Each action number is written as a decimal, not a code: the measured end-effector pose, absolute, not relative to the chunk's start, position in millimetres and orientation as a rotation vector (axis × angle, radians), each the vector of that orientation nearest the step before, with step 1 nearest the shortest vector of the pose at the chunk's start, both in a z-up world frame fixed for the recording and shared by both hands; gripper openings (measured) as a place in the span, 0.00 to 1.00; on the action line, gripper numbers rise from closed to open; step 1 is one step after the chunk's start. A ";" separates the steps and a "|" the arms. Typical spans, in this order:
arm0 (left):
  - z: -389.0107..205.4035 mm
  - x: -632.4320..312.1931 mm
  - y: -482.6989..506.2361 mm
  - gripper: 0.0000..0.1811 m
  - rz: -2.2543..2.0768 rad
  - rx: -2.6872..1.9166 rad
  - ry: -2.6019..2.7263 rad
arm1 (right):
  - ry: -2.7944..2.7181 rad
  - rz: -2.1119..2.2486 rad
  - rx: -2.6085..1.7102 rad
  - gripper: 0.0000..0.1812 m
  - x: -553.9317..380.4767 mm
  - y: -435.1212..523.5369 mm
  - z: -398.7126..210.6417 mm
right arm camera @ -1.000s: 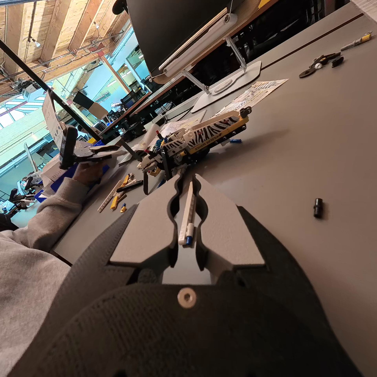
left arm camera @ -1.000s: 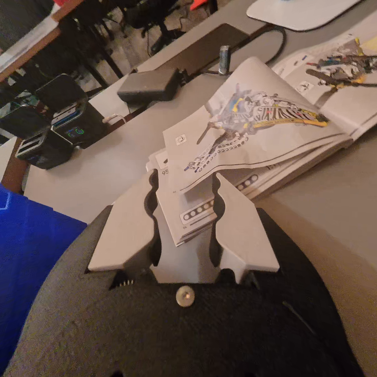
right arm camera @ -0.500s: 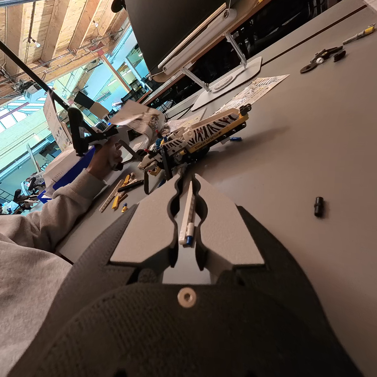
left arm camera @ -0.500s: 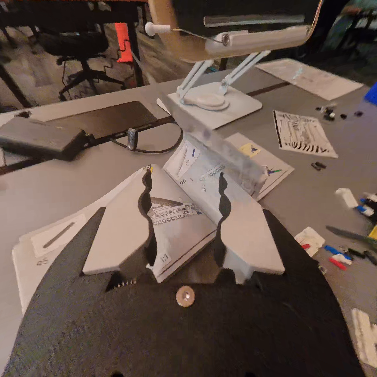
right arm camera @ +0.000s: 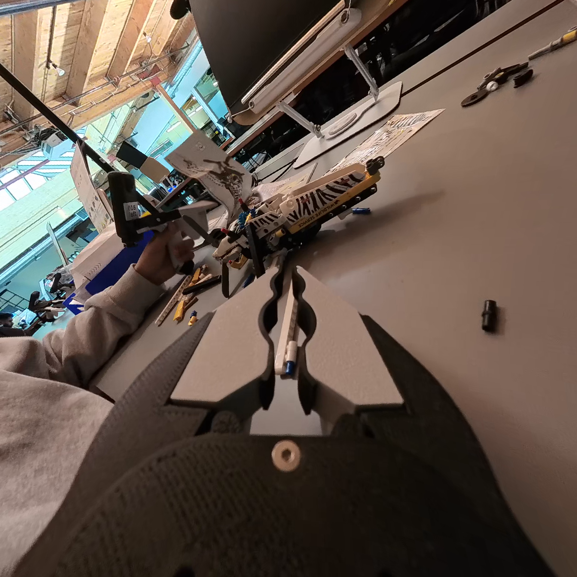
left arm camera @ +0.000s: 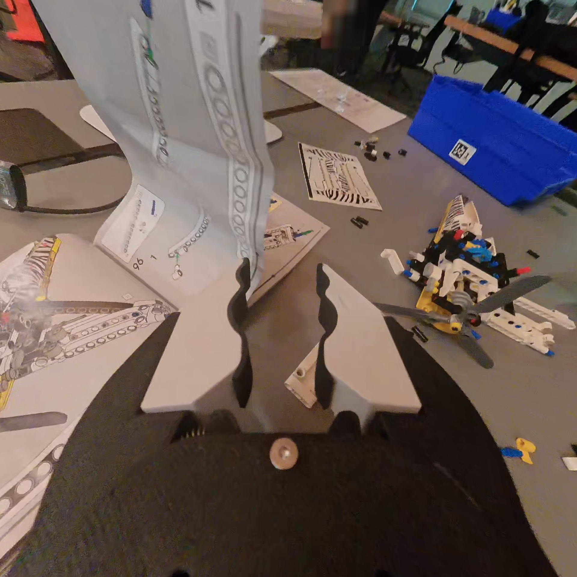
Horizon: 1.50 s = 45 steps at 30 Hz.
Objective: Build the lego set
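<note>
In the left wrist view my left gripper (left arm camera: pixel 282 265) is open. A page (left arm camera: pixel 187 109) of the open instruction booklet (left arm camera: pixel 62 296) stands upright against its left fingertip. A white lego piece (left arm camera: pixel 301 381) lies on the table under its right finger. The partly built zebra-striped plane model (left arm camera: pixel 452 281) with a grey propeller sits to the right. In the right wrist view my right gripper (right arm camera: pixel 285 270) is shut on a thin white beam (right arm camera: pixel 288 324) with a blue pin, just in front of the model (right arm camera: pixel 312 212). The left gripper (right arm camera: pixel 187 215) shows beyond it, in a hand.
A blue bin (left arm camera: pixel 499 140) stands at the far right. A striped sticker sheet (left arm camera: pixel 337 178) and small black pins (left arm camera: pixel 359 222) lie behind the model. A monitor on a white stand (right arm camera: pixel 343 131) is at the back. A black pin (right arm camera: pixel 488 315) lies right of my right gripper. Loose beams (right arm camera: pixel 187 293) lie left.
My left gripper has swung right across the booklet and a page has risen upright with it. The right gripper has stayed put with the white beam.
</note>
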<state>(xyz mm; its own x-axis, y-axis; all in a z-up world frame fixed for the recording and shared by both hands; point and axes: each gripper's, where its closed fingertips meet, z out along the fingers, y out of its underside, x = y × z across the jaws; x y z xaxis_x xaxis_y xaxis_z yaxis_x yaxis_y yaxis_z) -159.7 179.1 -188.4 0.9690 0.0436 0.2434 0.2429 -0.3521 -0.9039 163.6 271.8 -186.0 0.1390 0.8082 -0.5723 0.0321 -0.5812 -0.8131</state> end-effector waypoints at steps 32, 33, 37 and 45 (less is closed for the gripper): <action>-140.1 -182.6 82.6 0.18 -0.451 -1.644 -0.456 | -0.757 1.466 -1.655 0.00 171.3 274.6 -175.4; -140.1 -174.9 84.3 0.19 -0.457 -1.657 -0.433 | -0.754 1.463 -1.652 0.00 171.5 274.8 -175.1; -143.8 -153.4 89.2 0.19 -0.404 -1.718 -0.328 | -0.756 1.445 -1.646 0.00 171.6 275.0 -175.0; -180.9 -154.1 99.8 0.21 0.035 -1.896 -0.129 | -0.760 1.416 -1.633 0.00 171.6 275.1 -174.4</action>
<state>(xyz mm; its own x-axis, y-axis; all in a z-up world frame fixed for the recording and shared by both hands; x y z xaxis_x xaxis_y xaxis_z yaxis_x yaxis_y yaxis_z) -154.1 99.8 -180.9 0.9935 0.1069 0.0398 0.0721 -0.3177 -0.9455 171.6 275.1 -174.4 0.1834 0.8570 -0.4817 -0.0720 -0.4769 -0.8760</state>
